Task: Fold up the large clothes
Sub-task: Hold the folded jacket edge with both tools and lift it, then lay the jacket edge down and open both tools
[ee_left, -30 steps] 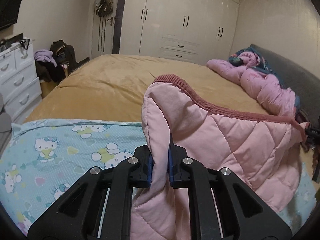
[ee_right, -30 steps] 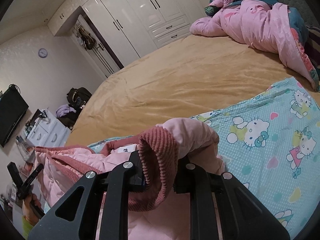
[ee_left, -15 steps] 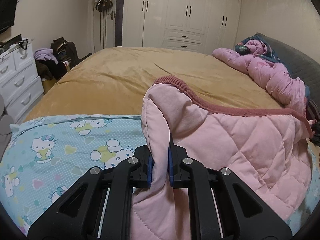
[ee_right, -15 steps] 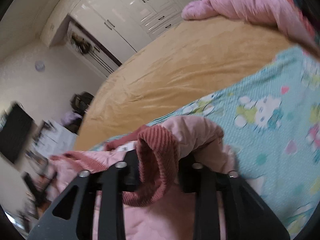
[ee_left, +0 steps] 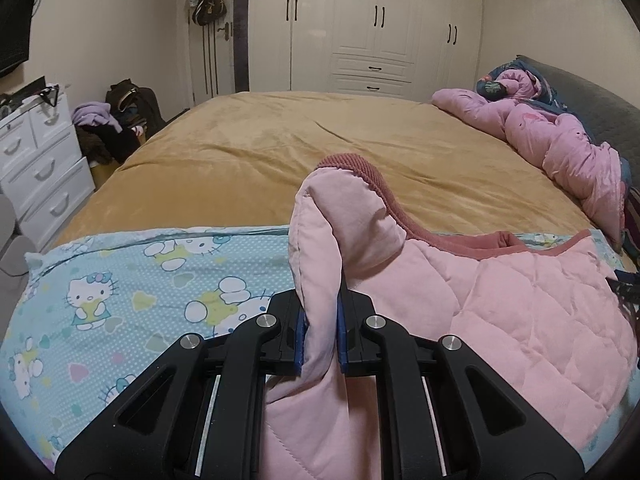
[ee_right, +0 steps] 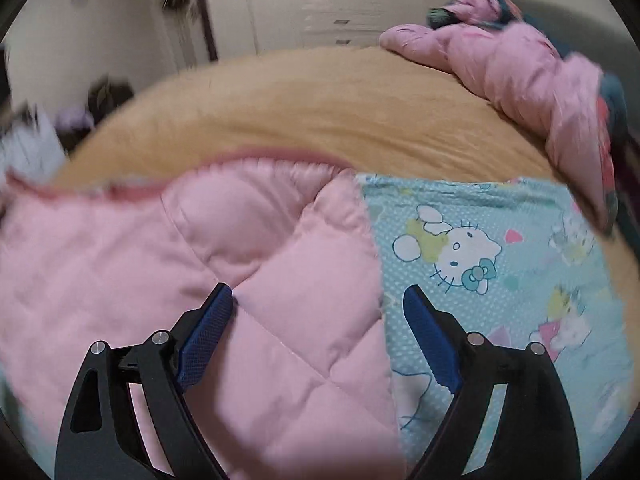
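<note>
On the near end of the bed, over the cartoon-print sheet, lies the pink quilted garment I am folding. My left gripper has its jaws pinched nearly together on a raised corner of the garment, where the darker ribbed trim curls over the top. My right gripper has just been opening its jaws; they now stand wide, the garment's quilted edge lies under and between them, and the pads do not press on it, so that side is let go and resting on the sheet.

As I judge it, one fold is being laid down: the right side is down, the left corner is still up and has to be lowered and released. Then I expect smoothing and at least one more fold, since the garment still spreads wide.

Its long axis runs side to side across the near end of the bed, from one gripper to the other. The ribbed trim edge faces away from me, toward the wardrobe. Which end is collar or hem I cannot tell.
</note>
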Demonstrator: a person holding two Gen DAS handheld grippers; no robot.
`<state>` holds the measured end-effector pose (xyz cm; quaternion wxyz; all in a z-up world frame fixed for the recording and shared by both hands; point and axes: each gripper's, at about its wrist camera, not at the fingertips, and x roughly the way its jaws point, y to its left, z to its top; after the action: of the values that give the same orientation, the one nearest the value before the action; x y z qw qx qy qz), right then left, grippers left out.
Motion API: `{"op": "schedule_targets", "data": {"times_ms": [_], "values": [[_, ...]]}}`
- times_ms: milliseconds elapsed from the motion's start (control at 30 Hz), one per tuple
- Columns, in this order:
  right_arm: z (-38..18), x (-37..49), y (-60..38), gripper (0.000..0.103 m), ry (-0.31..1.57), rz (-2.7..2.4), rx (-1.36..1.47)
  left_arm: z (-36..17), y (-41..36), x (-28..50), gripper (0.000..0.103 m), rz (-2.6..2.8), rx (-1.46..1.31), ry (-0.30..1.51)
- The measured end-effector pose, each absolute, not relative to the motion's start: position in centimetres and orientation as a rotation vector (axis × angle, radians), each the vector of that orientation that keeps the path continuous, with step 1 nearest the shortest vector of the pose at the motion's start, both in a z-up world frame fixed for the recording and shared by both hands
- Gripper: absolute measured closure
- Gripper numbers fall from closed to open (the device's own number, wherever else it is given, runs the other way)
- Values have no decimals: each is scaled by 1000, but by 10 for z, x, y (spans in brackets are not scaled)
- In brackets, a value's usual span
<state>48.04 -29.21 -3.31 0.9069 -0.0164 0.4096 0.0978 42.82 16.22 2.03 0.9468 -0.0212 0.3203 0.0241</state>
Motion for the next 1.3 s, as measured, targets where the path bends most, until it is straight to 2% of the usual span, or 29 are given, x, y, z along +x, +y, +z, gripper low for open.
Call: {"op": "schedule_targets", "data": {"times_ms": [67, 133, 167, 367, 467, 833, 1300], "values": [[-33, 481, -293, 61, 843, 226, -4, 19, 163, 431, 98, 62, -42, 650], [-24, 476, -297, 79, 800, 244, -1, 20, 164, 434, 98, 67, -50, 647], [-18, 474, -300, 82, 768, 241, 3, 21, 166, 436, 98, 68, -58, 648], [14, 476, -315, 84, 669, 227, 84, 30, 165, 453, 98, 84, -72, 613], [4, 484, -312, 84, 693, 183, 71, 28, 158, 466, 98, 110, -43, 609], [-56, 505, -324, 84, 787, 104, 121, -36, 153, 506, 95, 173, 15, 736], [-82, 518, -326, 75, 882, 113, 189, -61, 150, 513, 90, 178, 22, 809]]}}
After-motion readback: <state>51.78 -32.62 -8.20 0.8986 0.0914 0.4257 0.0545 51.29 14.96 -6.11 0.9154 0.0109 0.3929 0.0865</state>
